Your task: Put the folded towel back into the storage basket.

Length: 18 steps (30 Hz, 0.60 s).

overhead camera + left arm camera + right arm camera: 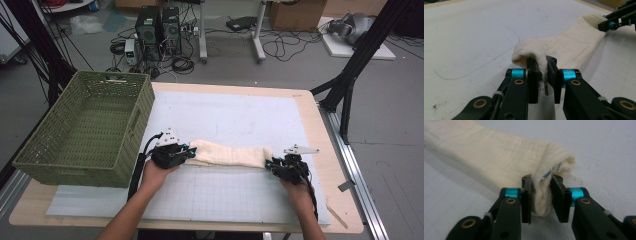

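On the white mat [235, 120] in the middle of the tabletop [330, 150] lies a cream cloth [227, 153], folded into a long, narrow band that runs from one of my hands to the other. My left gripper [187, 151] has its jaws clamped on the left end of the cloth; in the left gripper view the folded edge bunches up between the two black jaws, and a white tag [546, 96] hangs down just behind them. My right gripper [270, 164] has its jaws on the right end, with the thick fold of cloth squeezed between them, a thin blue thread [548, 174] showing at the fold. No earlier picture lets me speak of how they got there. The cloth rests flat on the mat along its whole length, slack and not lifted. My left hand [156, 175] and right hand [296, 192] sit low at the near side of the mat. A green woven basket [87, 130] stands at the left edge of the tabletop, just beside my left gripper and apart from the cloth. Beyond the tabletop, cables and two dark computer towers [159, 27] sit on the floor.
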{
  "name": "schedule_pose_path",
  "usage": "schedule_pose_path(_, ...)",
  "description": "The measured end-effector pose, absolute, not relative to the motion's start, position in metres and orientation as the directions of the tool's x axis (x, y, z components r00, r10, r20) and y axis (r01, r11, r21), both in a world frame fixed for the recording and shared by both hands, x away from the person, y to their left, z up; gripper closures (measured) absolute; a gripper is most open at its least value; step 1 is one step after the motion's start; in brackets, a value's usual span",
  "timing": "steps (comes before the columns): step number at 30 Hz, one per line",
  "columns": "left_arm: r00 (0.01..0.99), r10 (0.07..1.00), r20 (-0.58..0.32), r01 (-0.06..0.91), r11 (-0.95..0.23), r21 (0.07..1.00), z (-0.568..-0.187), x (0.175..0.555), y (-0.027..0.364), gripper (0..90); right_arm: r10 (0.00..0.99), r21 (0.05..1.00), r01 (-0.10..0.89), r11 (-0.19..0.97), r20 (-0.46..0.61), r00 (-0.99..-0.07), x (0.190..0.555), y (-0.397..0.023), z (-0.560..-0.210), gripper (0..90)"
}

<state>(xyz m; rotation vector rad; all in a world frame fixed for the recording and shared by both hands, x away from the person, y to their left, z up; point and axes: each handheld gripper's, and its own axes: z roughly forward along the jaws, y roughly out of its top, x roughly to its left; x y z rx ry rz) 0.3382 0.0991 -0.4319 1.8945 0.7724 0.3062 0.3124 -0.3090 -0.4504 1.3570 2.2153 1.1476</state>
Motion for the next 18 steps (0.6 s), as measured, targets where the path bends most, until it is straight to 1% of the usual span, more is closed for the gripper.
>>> schedule_pose_path(1, 0.761, 0.636, -0.128, 0.376, -0.272, 0.886, -0.4332, 0.3377, 0.0995, 81.1, 0.846, 0.758, 0.61, 0.23, 0.155, -0.511, 0.3125, -0.3089, -0.4505, 76.5)
schedule_pose_path(4, 0.76, 0.638, -0.124, 0.375, -0.274, 0.886, -0.4355, 0.3355, 0.101, 81.1, 0.841, 0.755, 0.615, 0.226, 0.168, -0.515, 0.3125, -0.3092, -0.4502, 78.4)
schedule_pose_path(11, 0.763, 0.636, -0.118, 0.365, -0.272, 0.89, -0.4344, 0.3334, 0.1027, 81.1, 0.827, 0.78, 0.576, 0.243, 0.144, -0.544, 0.311, -0.313, -0.4481, 79.5)
schedule_pose_path(18, 0.765, 0.634, -0.117, 0.357, -0.265, 0.896, -0.434, 0.3329, 0.1019, 81.1, 0.829, 0.812, 0.539, 0.225, 0.132, -0.544, 0.308, -0.3173, -0.4423, 79.8)
